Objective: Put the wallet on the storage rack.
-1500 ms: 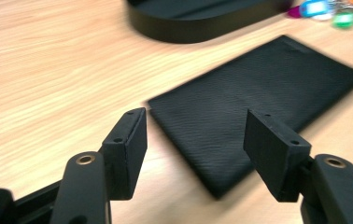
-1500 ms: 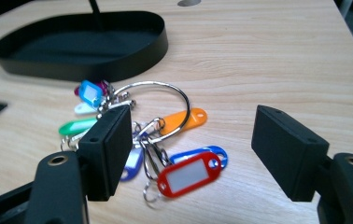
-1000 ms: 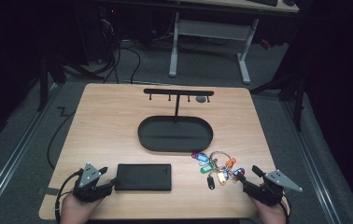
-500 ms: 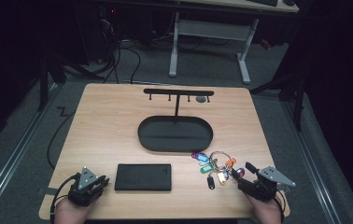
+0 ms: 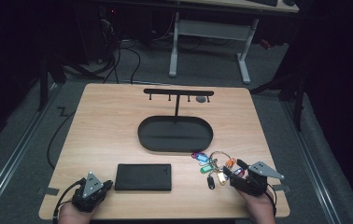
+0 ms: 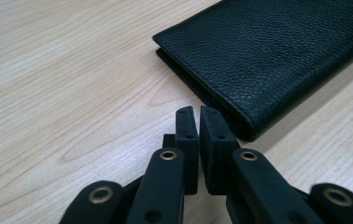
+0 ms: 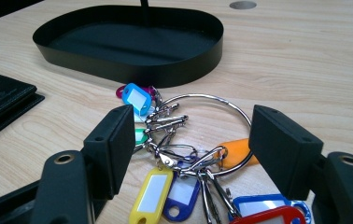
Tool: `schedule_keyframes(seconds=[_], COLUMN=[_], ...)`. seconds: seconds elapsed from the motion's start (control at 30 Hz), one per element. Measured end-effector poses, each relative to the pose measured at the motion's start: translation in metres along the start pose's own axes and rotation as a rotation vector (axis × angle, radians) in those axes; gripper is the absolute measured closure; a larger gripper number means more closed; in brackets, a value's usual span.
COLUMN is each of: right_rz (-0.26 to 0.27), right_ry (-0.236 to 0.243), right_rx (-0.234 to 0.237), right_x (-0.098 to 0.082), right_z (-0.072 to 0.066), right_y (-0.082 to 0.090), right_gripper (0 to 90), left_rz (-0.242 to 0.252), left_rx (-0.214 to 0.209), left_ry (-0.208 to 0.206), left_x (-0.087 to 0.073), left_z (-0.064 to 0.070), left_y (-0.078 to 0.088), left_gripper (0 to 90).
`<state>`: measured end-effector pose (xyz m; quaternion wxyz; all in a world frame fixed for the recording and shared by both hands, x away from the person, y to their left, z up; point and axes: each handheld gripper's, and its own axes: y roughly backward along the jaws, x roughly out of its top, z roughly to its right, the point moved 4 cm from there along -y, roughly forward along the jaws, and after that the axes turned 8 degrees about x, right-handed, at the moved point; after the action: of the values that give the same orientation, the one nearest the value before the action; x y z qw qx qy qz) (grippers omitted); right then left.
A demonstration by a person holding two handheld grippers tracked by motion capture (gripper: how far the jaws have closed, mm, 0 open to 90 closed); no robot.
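While the left gripper (image 6: 198, 116) sits w/ jaws just closed together on nothing, tips right by the near corner of the black wallet (image 6: 277, 51) at the table's (image 5: 104, 126) front edge, the right gripper (image 7: 191, 140) has jaws wide apart either side of the key ring (image 7: 212, 100) w/ coloured tags, not pinching it. Keys lie just in front of the black oval tray (image 5: 174, 144), front-right of the table.

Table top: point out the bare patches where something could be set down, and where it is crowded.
Bare wood lies left of the oval tray, up to the table edge, right of the tray, and between tray and wallet. It is crowded at the front right: the key ring sits between the right gripper's open jaws. The left gripper stands shut beside the wallet.
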<state>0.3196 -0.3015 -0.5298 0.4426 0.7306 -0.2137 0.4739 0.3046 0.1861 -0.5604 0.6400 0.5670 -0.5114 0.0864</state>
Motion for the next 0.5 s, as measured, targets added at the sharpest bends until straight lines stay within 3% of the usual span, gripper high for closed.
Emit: schedule_keyframes(seconds=[0.47, 0.5], right_rz=[0.013, 0.014], right_ry=[0.000, 0.003], right_rx=[-0.043, -0.051], right_x=[0.000, -0.001], right_z=[-0.001, -0.001], right_y=[0.012, 0.014], right_gripper=[32.2, 32.5], left_rz=[-0.008, -0.014], left_rx=[-0.046, -0.053], left_ry=[-0.012, -0.028], left_x=[-0.003, -0.002], left_z=[0.007, 0.010], left_y=[0.007, 0.009], left_gripper=[86.2, 86.0])
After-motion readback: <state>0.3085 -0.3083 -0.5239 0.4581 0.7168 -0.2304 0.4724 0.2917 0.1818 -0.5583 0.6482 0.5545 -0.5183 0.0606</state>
